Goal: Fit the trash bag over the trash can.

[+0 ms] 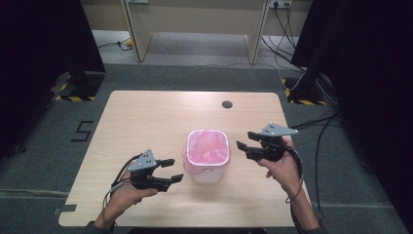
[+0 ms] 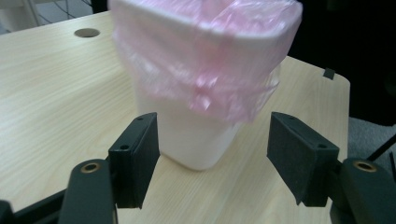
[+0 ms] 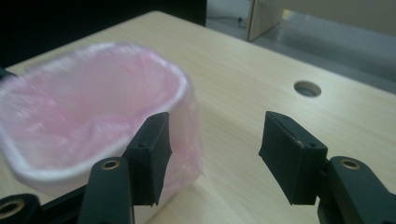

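A small white bin [image 1: 207,170] lined with a pink plastic bag [image 1: 208,147] stands upright near the middle of the wooden table [image 1: 146,117]. My left gripper [image 1: 171,170] is open just left of the bin, jaws pointing at its lower side; in its own view the bin [image 2: 196,135] rises between and beyond the jaws, bag overhang [image 2: 210,70] draped over the rim. My right gripper [image 1: 246,140] is open to the right of the bin, above rim height. In the right gripper view the bag-lined bin mouth [image 3: 88,112] lies behind the left jaw.
A round cable hole [image 1: 227,104] sits in the table near the far edge, also the hole [image 3: 307,88] beyond the right jaws. Cables [image 1: 316,131] run along the floor on the right. A desk frame [image 1: 195,29] stands beyond the table.
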Tool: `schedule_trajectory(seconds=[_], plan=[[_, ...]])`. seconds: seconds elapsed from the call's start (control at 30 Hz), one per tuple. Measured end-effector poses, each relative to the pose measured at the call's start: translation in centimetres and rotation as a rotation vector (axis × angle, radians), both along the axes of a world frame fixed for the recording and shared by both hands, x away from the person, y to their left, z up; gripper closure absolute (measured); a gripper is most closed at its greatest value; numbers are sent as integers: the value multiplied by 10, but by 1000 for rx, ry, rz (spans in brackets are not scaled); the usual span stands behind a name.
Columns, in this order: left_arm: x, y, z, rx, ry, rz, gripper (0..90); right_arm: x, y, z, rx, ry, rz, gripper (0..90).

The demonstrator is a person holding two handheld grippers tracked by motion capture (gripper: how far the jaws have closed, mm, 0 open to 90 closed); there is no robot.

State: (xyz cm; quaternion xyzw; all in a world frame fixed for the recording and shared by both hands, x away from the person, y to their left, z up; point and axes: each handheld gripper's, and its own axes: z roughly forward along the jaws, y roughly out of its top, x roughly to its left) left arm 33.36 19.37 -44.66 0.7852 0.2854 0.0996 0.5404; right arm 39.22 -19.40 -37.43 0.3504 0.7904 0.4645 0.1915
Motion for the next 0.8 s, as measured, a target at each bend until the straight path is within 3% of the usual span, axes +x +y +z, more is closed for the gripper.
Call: schedule_trajectory(seconds=[0.1,0.13,0.23,0.33,0.43,0.47,0.5,0.53,0.57,0.8], plan=[[-1,7,-9,13,5,34,332,-2,6,9,19,-15,26,418],[-1,13,-18,56,3,66,324,-2,18,15,19,-24,66,414],[-1,19,-25,54,24,98,309,0,39,19,7,-35,116,412],[2,31,-36,94,34,148,292,3,59,21,-6,-40,162,413],[3,35,-42,112,50,163,289,6,72,21,-18,-39,193,417],[4,38,-49,155,57,171,289,8,85,20,-40,-36,230,420],[4,38,-49,155,57,171,288,8,85,20,-40,-36,230,420],[4,40,-58,220,61,180,288,11,96,18,-64,-30,256,425],[4,40,-61,238,68,180,288,13,101,16,-68,-18,267,426],[7,45,-72,269,96,195,269,26,121,3,-149,17,304,451]])
